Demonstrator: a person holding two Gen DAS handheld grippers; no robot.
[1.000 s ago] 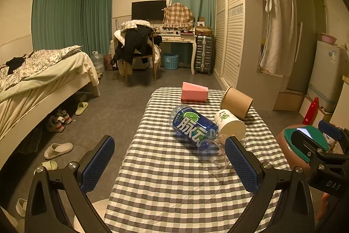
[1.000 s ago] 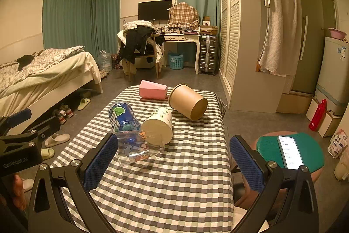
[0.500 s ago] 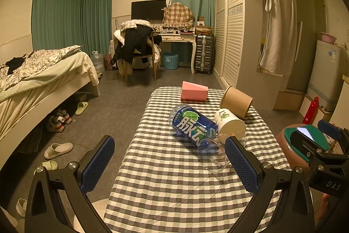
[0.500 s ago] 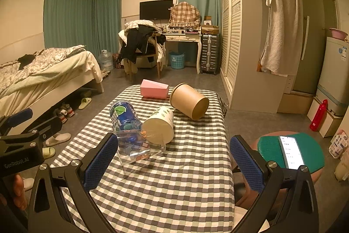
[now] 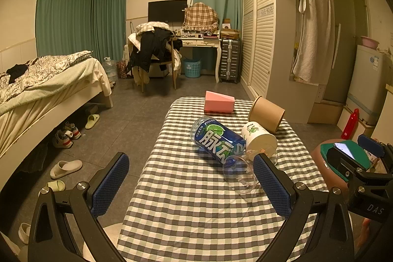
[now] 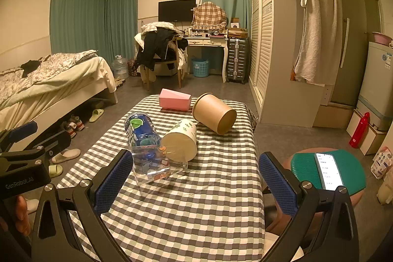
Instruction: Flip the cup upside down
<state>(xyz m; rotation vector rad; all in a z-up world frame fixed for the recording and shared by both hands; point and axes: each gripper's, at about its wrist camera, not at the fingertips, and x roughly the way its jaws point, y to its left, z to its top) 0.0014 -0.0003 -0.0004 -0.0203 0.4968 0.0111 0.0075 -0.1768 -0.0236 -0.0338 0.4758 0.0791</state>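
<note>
Worktop [image 6: 196, 213], checked cloth. Lying on it, all on their sides: clear cup [image 6: 157, 163], blue bottle [image 6: 140, 129], white cup [image 6: 181, 141], brown cup [image 6: 213, 113]. Pink box [image 6: 174, 100] at far edge.

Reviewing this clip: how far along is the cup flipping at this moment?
Done: nothing. The brown paper cup, white paper cup, blue cup and clear cup all lie on their sides. In hand: nothing; left gripper and right gripper are open, short of them. Left: grasping and inverting.
</note>
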